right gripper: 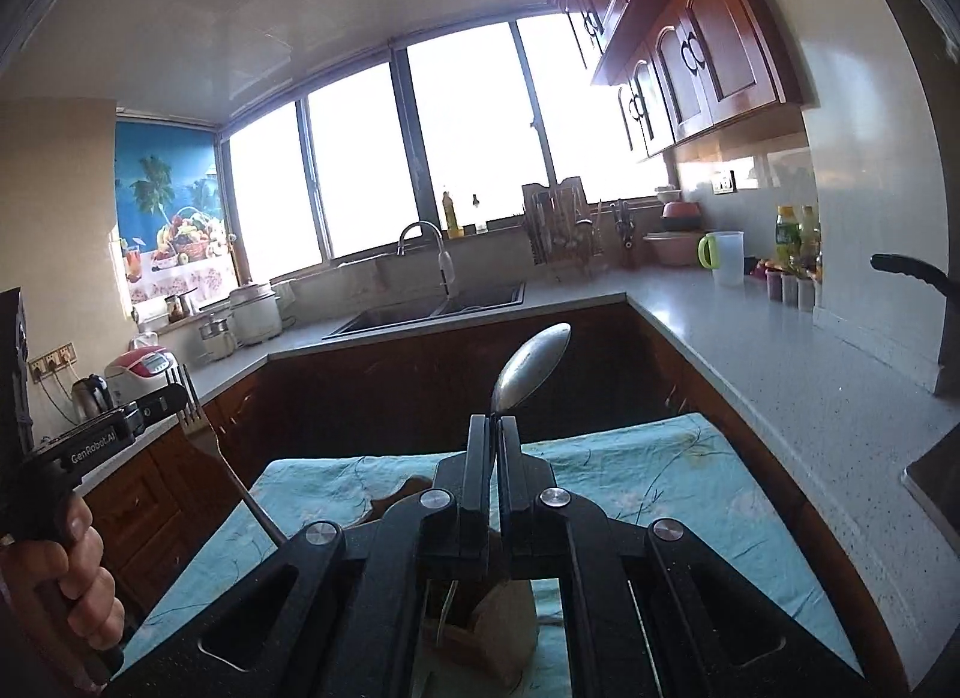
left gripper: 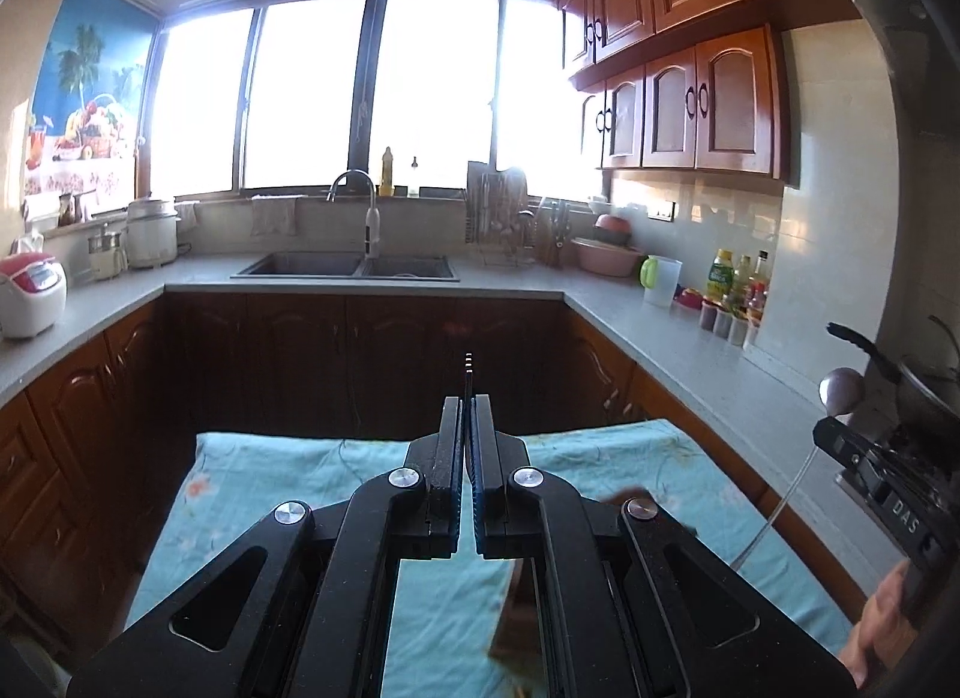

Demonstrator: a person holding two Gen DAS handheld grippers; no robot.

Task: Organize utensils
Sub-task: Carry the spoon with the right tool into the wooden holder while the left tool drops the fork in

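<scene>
Both jaws clamped: our left gripper (left gripper: 467, 398) holds a steel fork (right gripper: 191, 398), our right gripper (right gripper: 494, 428) a steel spoon (right gripper: 531, 365), each pointing forward beyond the jaws, above the wooden holder (right gripper: 480, 626) below them.

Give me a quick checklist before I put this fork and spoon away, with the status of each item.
1. Left gripper shut on the fork: ok.
2. Right gripper shut on the spoon: ok.
3. Both utensils lifted clear of the blue cloth: ok.
4. Fork and spoon apart from each other: ok.
5. Wooden holder below the right gripper, mostly hidden, free slot: cannot tell.
</scene>
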